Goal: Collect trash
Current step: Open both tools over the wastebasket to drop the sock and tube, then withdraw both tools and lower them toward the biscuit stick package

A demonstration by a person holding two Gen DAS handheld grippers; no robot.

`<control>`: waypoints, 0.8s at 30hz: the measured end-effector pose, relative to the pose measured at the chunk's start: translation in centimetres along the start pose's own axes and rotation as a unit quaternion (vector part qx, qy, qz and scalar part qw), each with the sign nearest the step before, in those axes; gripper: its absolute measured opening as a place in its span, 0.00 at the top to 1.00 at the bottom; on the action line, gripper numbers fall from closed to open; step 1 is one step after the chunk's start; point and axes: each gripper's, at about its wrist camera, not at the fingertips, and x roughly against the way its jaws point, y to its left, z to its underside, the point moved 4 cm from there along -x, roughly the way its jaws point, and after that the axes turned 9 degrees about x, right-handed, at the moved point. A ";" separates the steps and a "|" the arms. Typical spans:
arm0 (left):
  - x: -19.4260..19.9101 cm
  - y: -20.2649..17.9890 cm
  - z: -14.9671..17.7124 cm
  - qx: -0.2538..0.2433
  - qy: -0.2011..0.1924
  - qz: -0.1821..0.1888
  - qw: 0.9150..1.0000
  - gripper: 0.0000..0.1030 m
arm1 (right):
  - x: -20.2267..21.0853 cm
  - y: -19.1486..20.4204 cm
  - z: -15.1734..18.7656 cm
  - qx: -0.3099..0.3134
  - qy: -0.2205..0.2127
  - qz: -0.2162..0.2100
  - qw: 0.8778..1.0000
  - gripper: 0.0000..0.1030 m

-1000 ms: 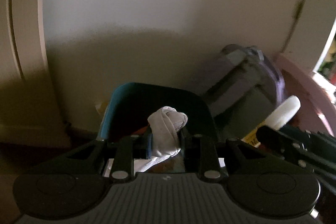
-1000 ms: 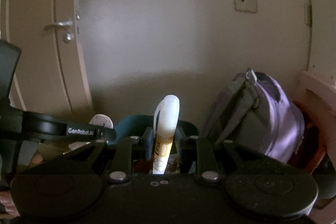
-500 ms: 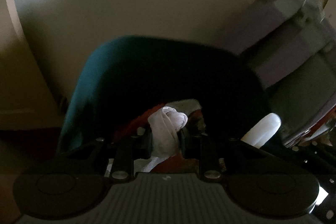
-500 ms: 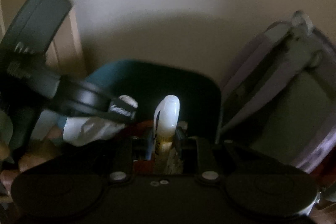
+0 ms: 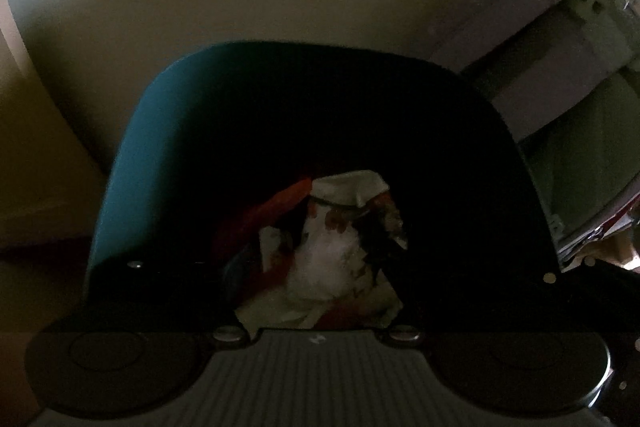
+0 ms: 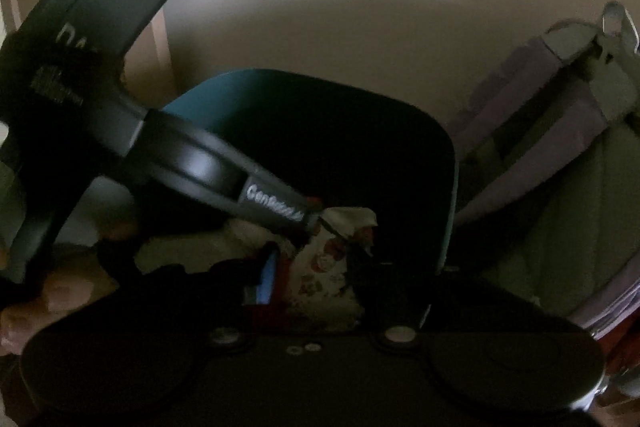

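Note:
A teal bin [image 5: 132, 147] fills the left wrist view, seen from above. My left gripper [image 5: 344, 269] hangs over its mouth, jaws opening wide, nothing between them. Below it, a white crumpled tissue [image 5: 324, 263] lies on patterned paper [image 5: 348, 187] and a red wrapper [image 5: 280, 207]. In the right wrist view my right gripper [image 6: 314, 279] is also over the bin [image 6: 208, 95], jaws opening and empty. The white tube is out of sight. One of the left gripper's fingers [image 6: 276, 205] crosses in from the upper left, above the patterned paper [image 6: 332, 259].
A purple and grey backpack [image 5: 560, 67] [image 6: 560, 167] leans against the wall right beside the bin. A pale wall stands close behind it, with a door frame [image 6: 160, 39] at the left. A person's hand [image 6: 24, 311] shows at the lower left.
Both grippers sank toward the bin's mouth and tipped downward. Then their jaws spread: the tissue left the left jaws and the white tube left the right jaws.

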 end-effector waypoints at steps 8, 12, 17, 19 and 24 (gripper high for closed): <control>4.3 -0.5 0.8 -0.006 -0.036 -0.003 0.999 0.31 | 4.5 0.9 0.0 -0.005 -0.023 0.005 1.000 0.61; 8.3 -0.9 2.1 -0.020 -0.063 -0.010 0.998 0.31 | 8.2 1.4 0.1 -0.013 -0.042 0.005 0.999 0.51; 13.6 -1.2 4.8 -0.039 -0.087 -0.011 0.995 0.31 | 13.3 2.9 0.6 -0.015 -0.065 0.004 0.998 0.50; 15.6 -1.4 6.0 -0.047 -0.097 -0.011 0.994 0.31 | 15.3 3.5 0.7 -0.019 -0.073 0.006 0.997 0.50; 20.7 -1.3 10.0 -0.063 -0.121 -0.002 0.991 0.22 | 19.9 5.4 2.4 -0.021 -0.085 0.002 0.996 0.46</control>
